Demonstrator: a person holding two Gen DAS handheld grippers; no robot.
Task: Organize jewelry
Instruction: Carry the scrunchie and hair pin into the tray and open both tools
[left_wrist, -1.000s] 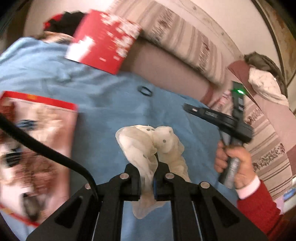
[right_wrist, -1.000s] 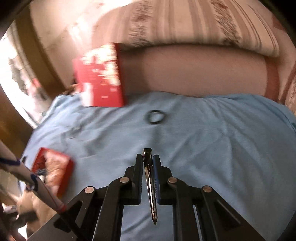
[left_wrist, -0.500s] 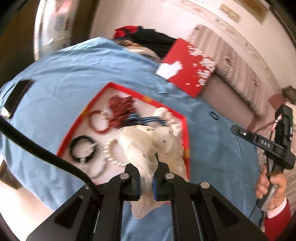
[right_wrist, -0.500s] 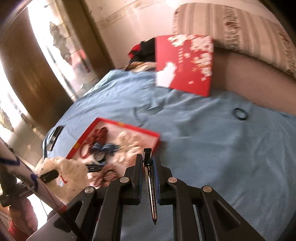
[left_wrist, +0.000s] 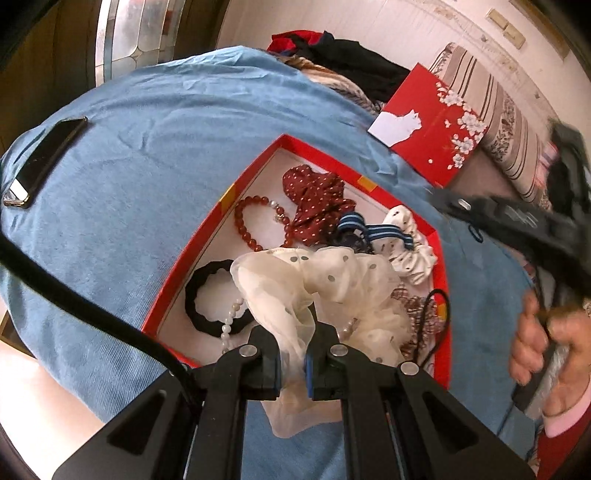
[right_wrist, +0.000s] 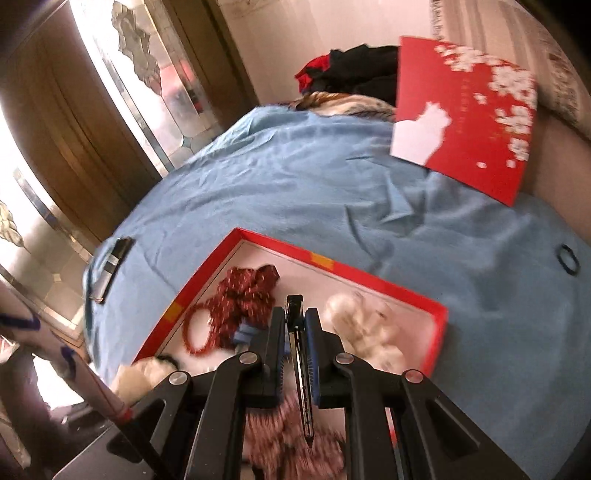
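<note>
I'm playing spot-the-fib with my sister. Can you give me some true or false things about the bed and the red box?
1. The left gripper holds a cream dotted scrunchie. True.
2. The right gripper is empty. False: a hair clip sits between its fingers.
3. The red box is closed. False: it lies open, with its lid propped behind.
4. A phone lies on the blue blanket. True.
5. The red bead bracelet lies outside the box. False: it is inside.
</note>
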